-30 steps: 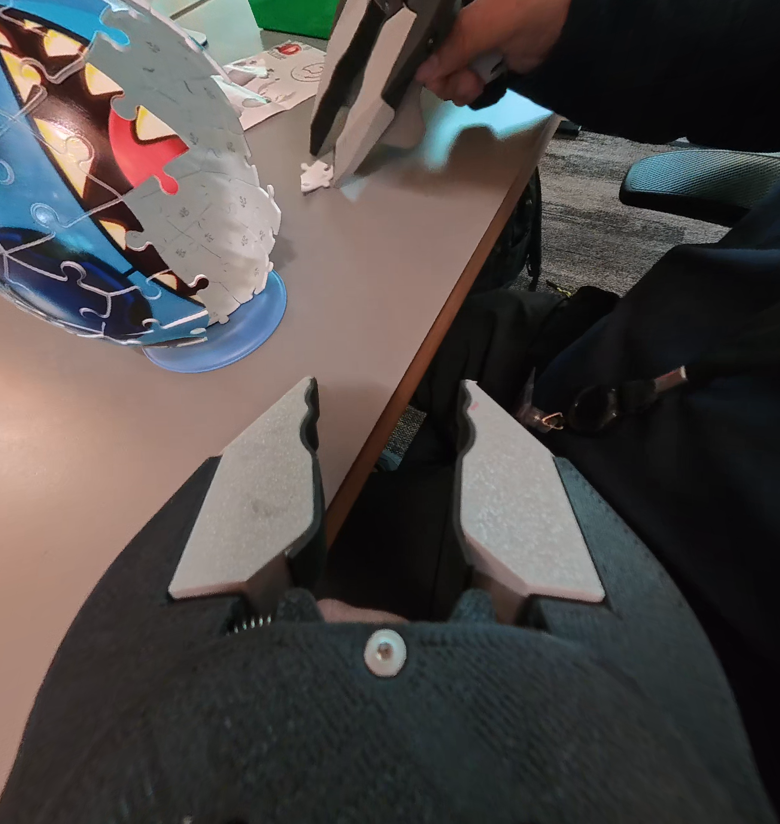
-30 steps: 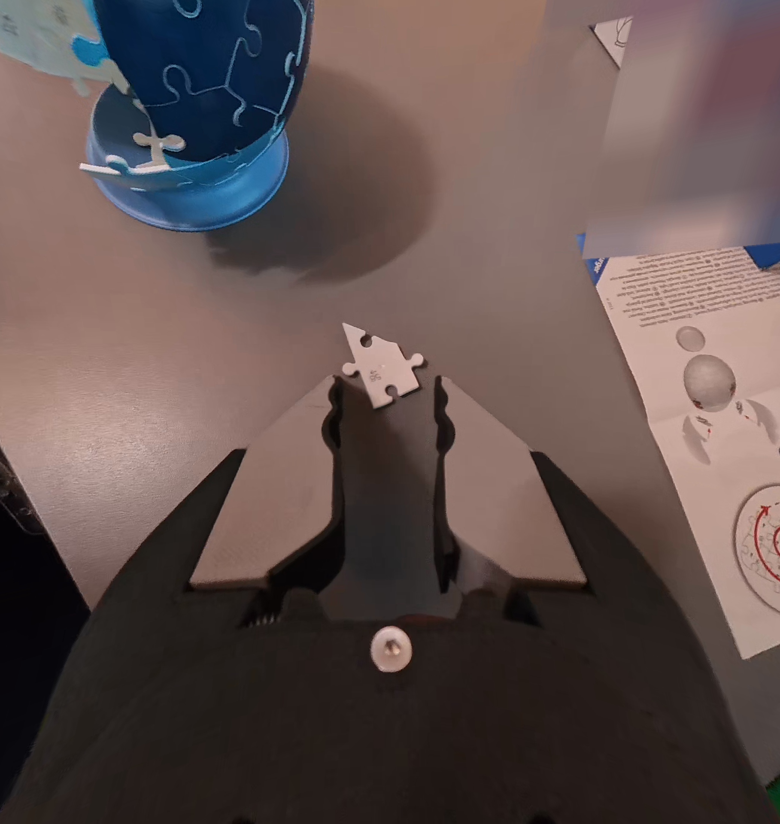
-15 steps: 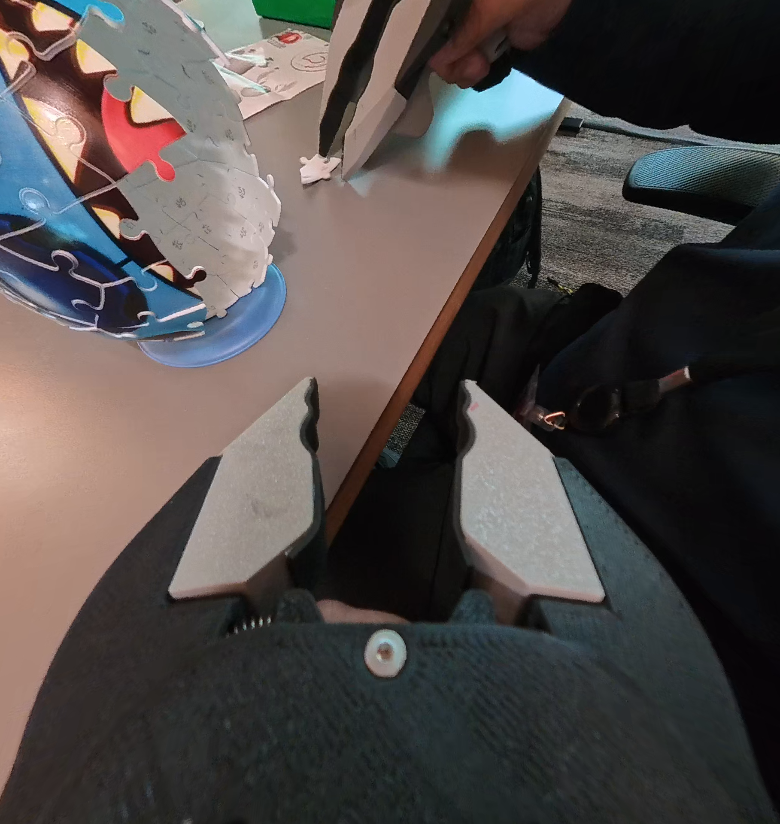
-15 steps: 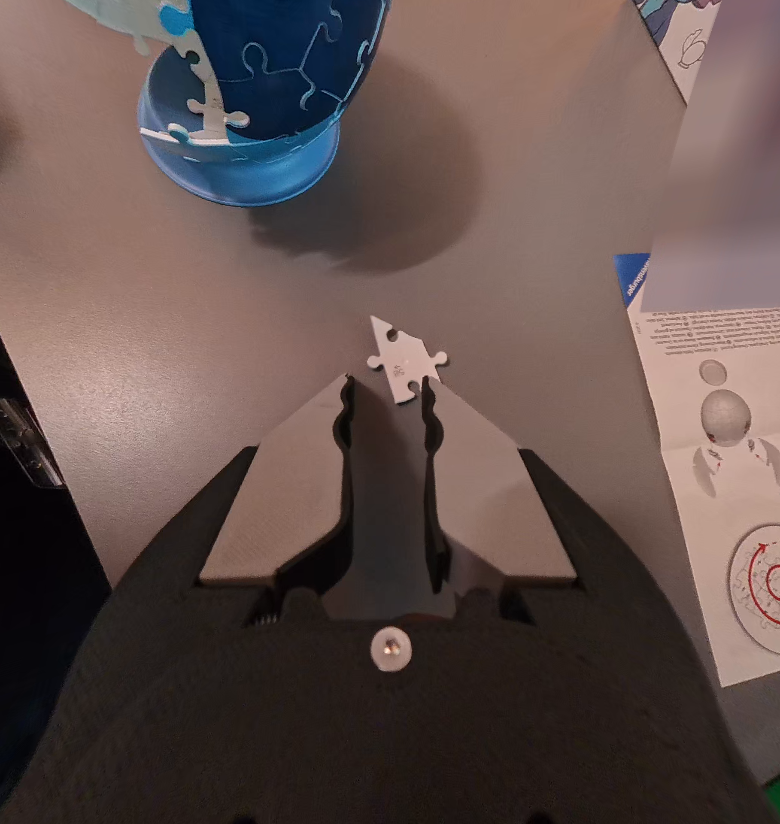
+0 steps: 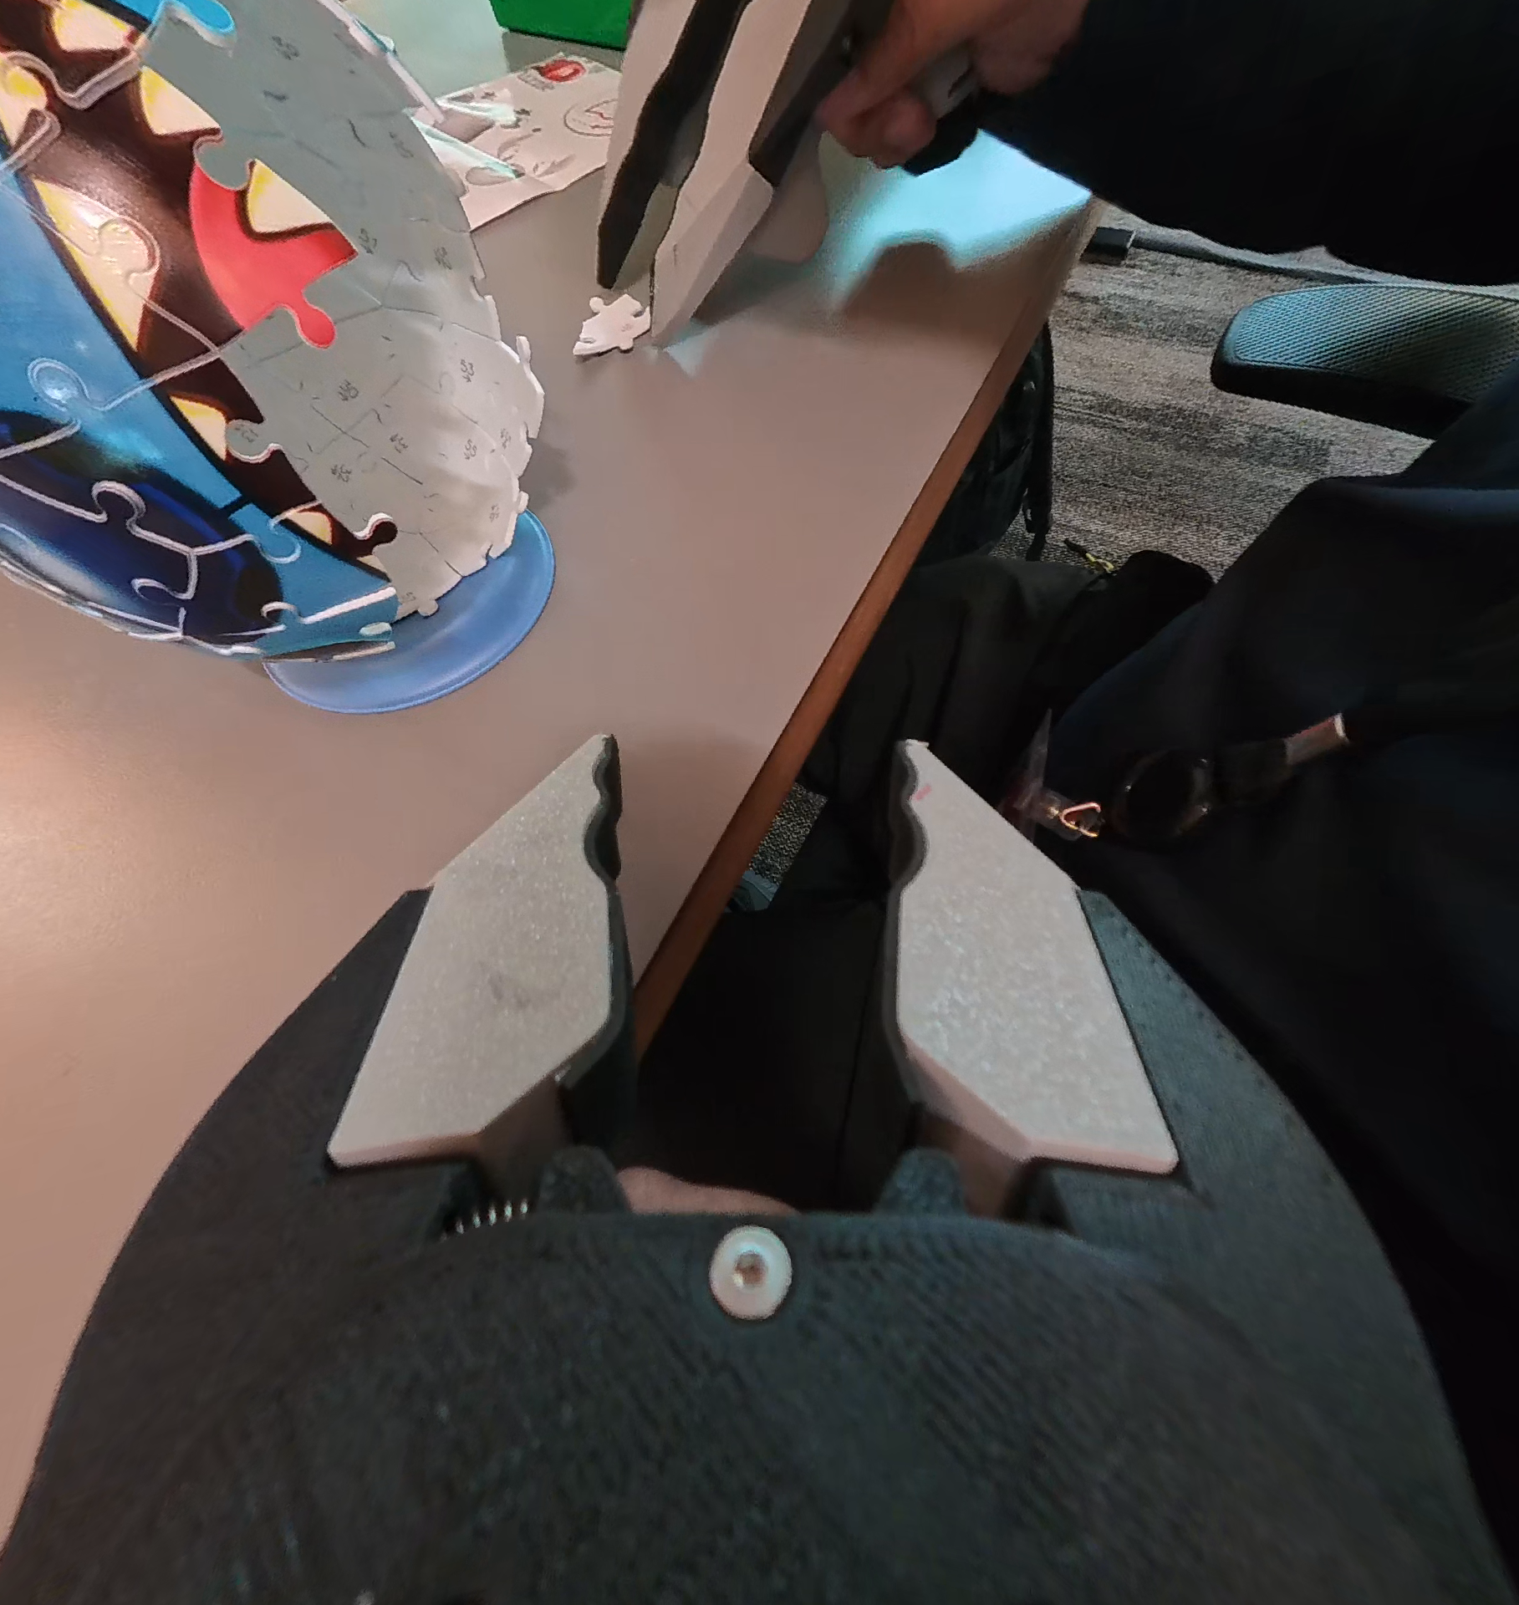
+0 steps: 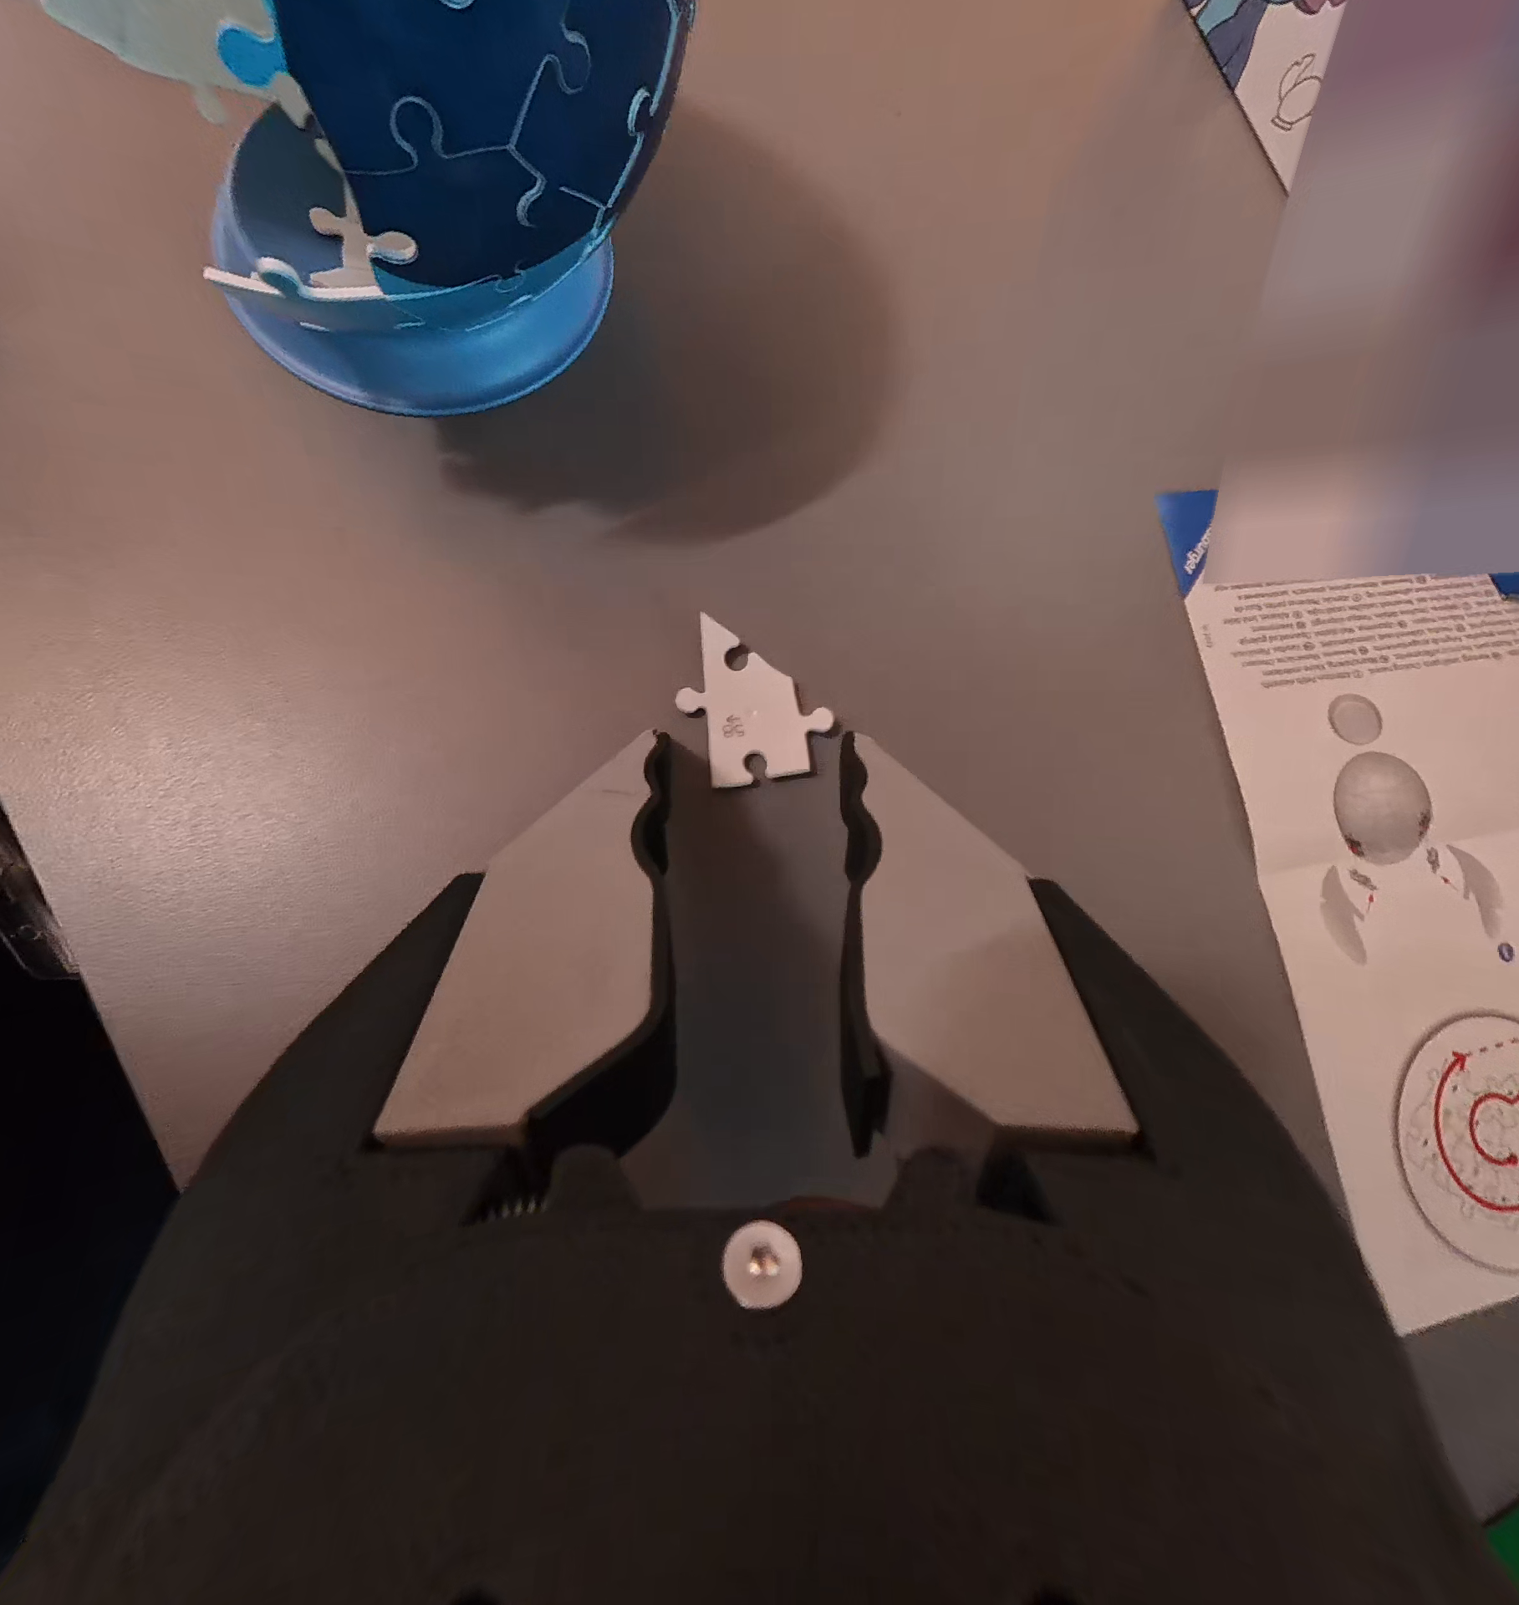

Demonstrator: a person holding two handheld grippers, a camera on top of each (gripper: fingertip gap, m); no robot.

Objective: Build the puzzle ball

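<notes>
The part-built puzzle ball point(image 5: 130, 347), blue outside with a white inner side, rests on a blue ring stand point(image 5: 443, 643) on the grey table; it also shows in the right wrist view point(image 6: 478, 130). A loose white puzzle piece point(image 6: 751, 708) lies flat on the table, its near end between the tips of my open right gripper point(image 6: 751, 738); the tips do not grip it. In the left wrist view the same piece point(image 5: 612, 323) lies under the right gripper point(image 5: 651, 295). My left gripper point(image 5: 756, 764) is open and empty over the table's front edge.
A white instruction sheet point(image 6: 1390, 912) lies on the table to the right of the piece. The table's brown front edge point(image 5: 868, 591) runs diagonally, with a person's dark clothes and a bag beyond it. An office chair point(image 5: 1364, 347) stands on the carpet. Across from one pair of fingers to the other is roughly 20 centimeters.
My right gripper has opened wider and shifted so the piece's near end now sits centred between its tips. The left gripper has stayed put.
</notes>
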